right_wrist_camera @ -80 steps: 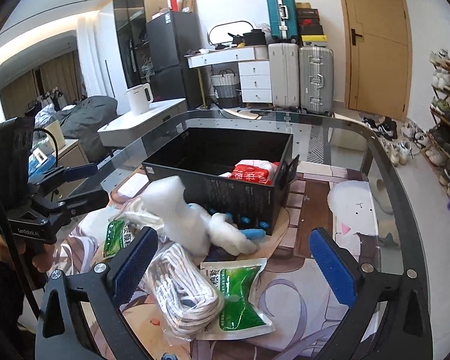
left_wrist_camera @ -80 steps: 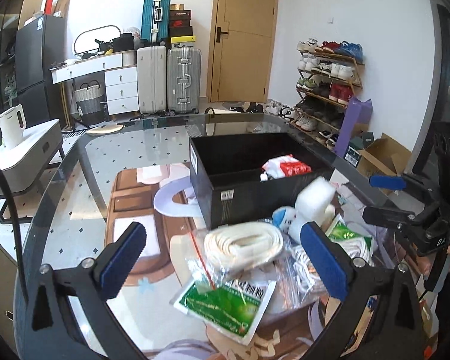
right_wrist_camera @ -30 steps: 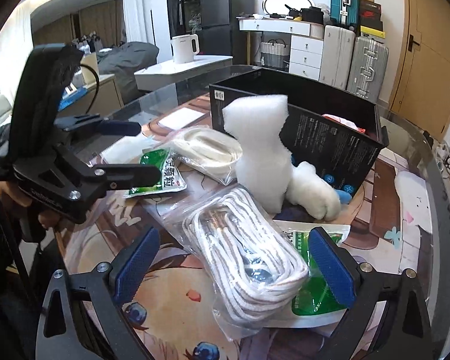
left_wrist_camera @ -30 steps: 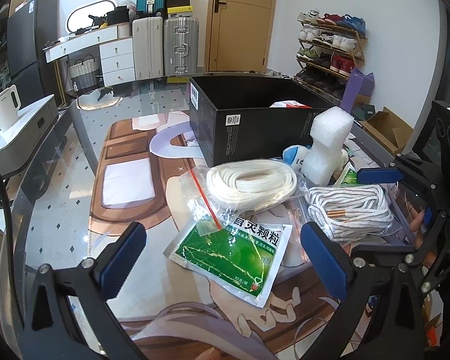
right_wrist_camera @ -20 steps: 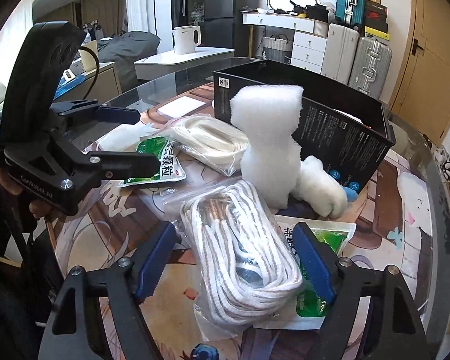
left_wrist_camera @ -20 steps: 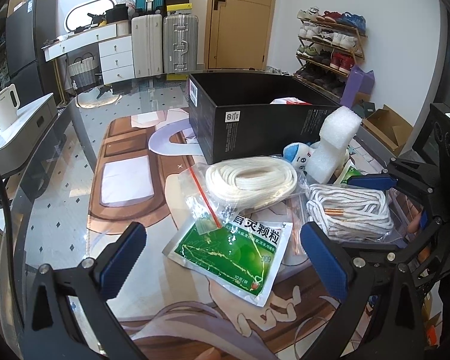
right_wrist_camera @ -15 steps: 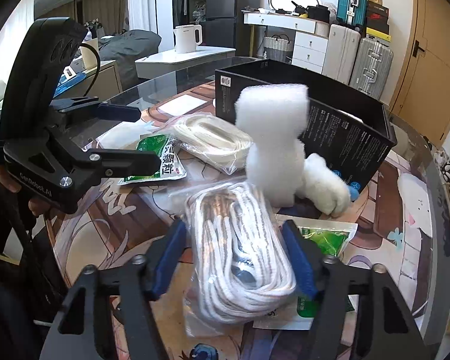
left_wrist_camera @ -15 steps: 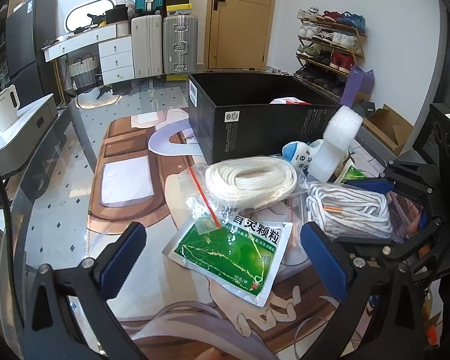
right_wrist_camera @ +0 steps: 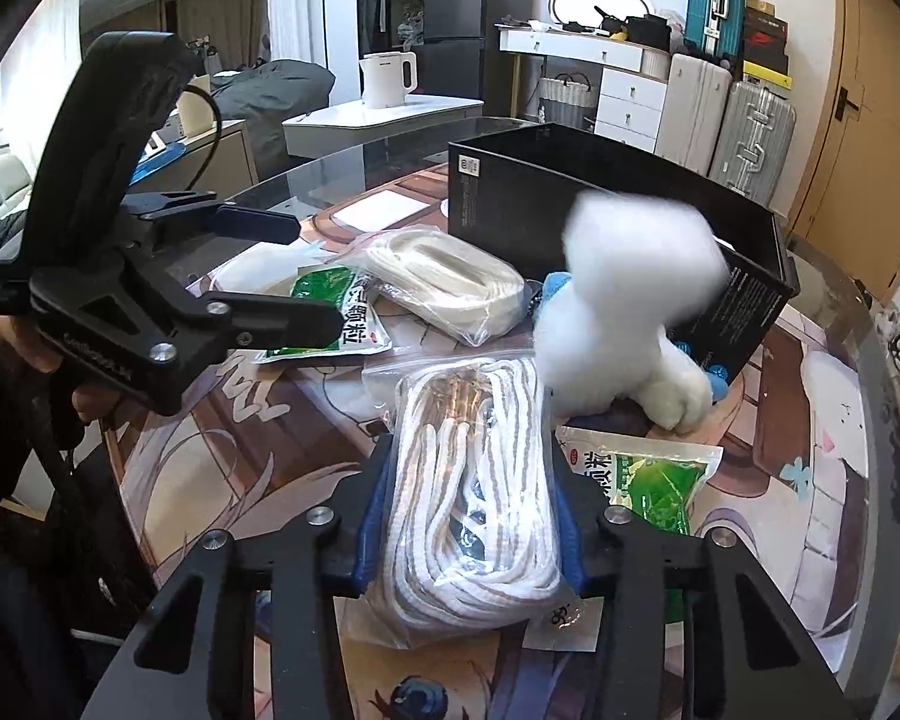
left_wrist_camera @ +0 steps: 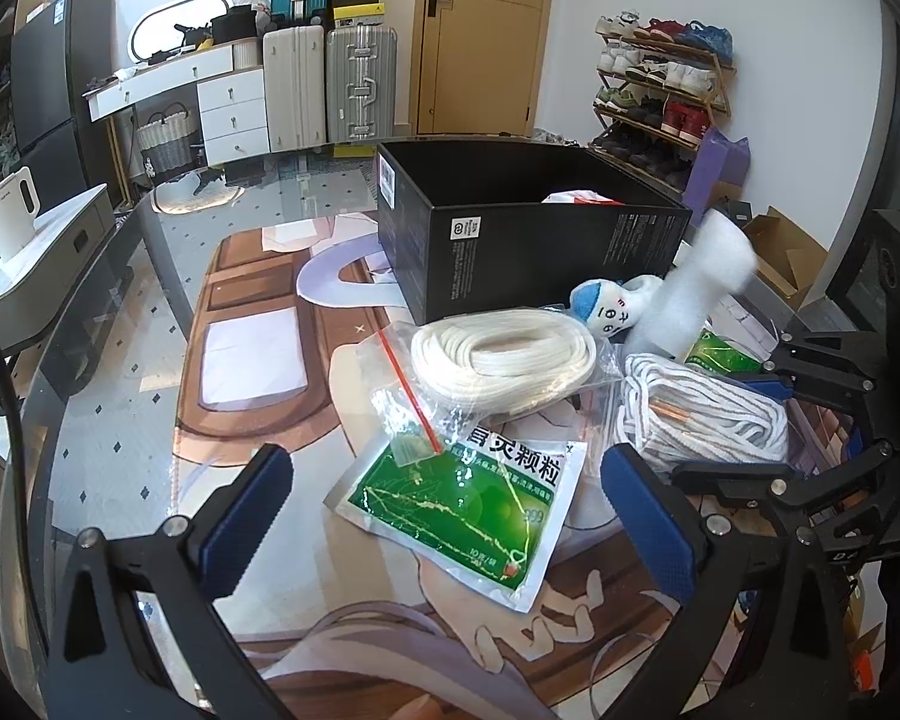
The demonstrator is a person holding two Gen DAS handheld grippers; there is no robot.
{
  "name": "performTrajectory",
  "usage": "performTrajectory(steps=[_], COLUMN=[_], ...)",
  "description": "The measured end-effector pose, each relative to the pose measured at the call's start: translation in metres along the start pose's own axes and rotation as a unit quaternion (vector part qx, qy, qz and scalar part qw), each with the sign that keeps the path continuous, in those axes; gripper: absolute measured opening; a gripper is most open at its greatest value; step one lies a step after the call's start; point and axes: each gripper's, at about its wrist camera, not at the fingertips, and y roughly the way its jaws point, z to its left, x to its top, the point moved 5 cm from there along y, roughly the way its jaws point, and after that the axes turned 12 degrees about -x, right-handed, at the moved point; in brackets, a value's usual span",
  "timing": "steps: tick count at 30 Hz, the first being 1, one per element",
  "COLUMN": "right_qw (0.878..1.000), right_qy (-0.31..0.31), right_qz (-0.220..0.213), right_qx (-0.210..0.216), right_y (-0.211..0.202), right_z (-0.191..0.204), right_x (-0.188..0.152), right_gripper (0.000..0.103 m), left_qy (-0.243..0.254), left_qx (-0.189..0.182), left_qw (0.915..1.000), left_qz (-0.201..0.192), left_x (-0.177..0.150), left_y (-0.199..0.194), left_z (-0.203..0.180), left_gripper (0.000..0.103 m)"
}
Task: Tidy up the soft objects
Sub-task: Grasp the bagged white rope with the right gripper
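Just in front of the black box (right_wrist_camera: 618, 204) on the desk (left_wrist_camera: 120, 420), the right gripper (right_wrist_camera: 468, 516) has its jaws squeezed around the bagged white rope bundle (right_wrist_camera: 474, 480), likely to lift it boxward, while the left gripper (left_wrist_camera: 450, 516) waits with jaws wide, empty.

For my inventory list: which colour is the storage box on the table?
Black; the box shows best in the left wrist view.
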Motion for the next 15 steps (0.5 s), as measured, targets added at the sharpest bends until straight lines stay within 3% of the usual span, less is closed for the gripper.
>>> performTrajectory(steps=[15], right_qw=[0.999], right_qy=[0.017], right_qz=[-0.048], right_qx=[0.001], right_y=[-0.028], right_z=[-0.013], right_x=[0.008], right_gripper=[0.045], left_qy=[0.0], left_qx=[-0.011], left_qw=[0.9983], left_qz=[0.058], left_x=[-0.005], left_y=[0.016], left_z=[0.0], left_gripper=[0.103])
